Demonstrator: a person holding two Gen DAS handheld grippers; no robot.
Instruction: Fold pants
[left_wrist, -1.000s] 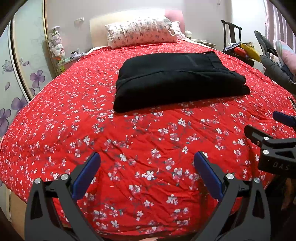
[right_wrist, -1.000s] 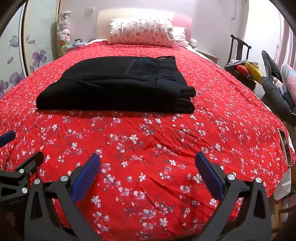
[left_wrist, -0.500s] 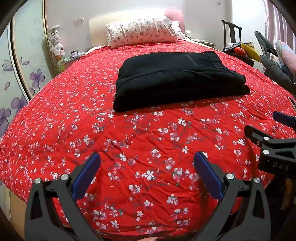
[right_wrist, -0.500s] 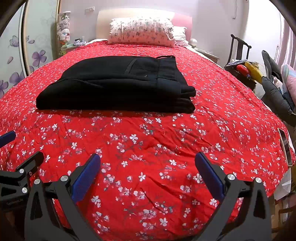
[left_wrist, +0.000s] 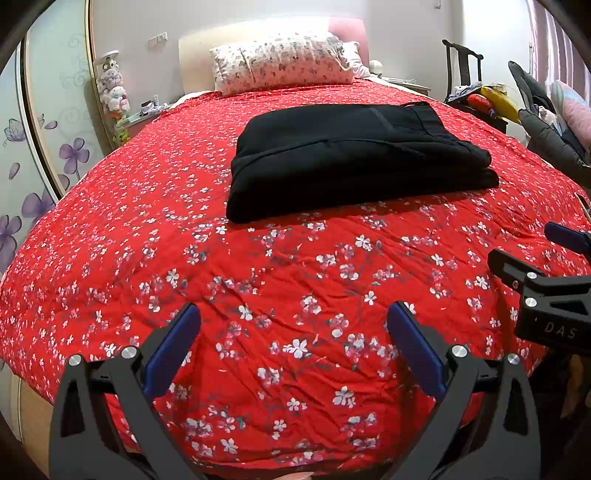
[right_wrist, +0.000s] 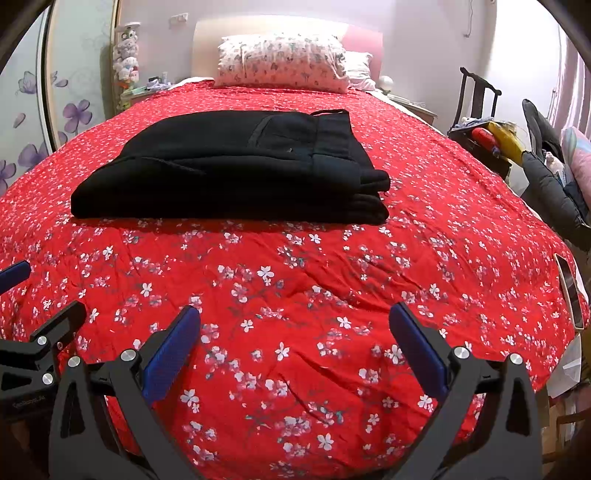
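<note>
Black pants (left_wrist: 351, 158) lie folded in a thick rectangular stack on the red flowered bedspread (left_wrist: 288, 280), in the middle of the bed; they also show in the right wrist view (right_wrist: 236, 170). My left gripper (left_wrist: 293, 325) is open and empty, over the foot of the bed, well short of the pants. My right gripper (right_wrist: 295, 325) is open and empty too, beside the left one. Each gripper's edge shows in the other's view, the right one (left_wrist: 546, 288) and the left one (right_wrist: 33, 332).
A flowered pillow (left_wrist: 280, 62) lies at the headboard. A nightstand with soft toys (left_wrist: 114, 92) stands at the left. A dark chair with clutter (left_wrist: 476, 96) and a grey jacket (left_wrist: 550, 133) stand to the right. A phone (right_wrist: 570, 291) lies at the bed's right edge.
</note>
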